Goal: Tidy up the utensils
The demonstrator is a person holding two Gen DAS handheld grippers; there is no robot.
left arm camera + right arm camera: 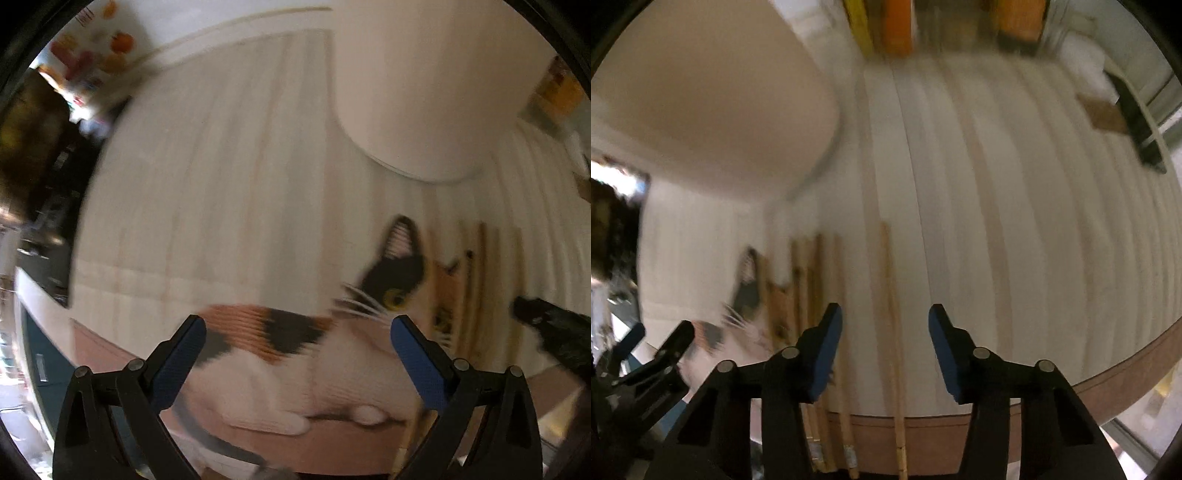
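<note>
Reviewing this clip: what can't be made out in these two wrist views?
- Wooden sticks, right wrist view: motion blur hides whether they are chopsticks; lower ends cut off by the frame edge.
- Cat-print mat, left wrist view: its near edge hidden behind the left gripper.
- Pale round object: blurred and cropped, identity unclear.
- Right gripper: contact with anything unclear.

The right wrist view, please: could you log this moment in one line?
right gripper: open, empty | under it: single chopstick | table: wood
</note>
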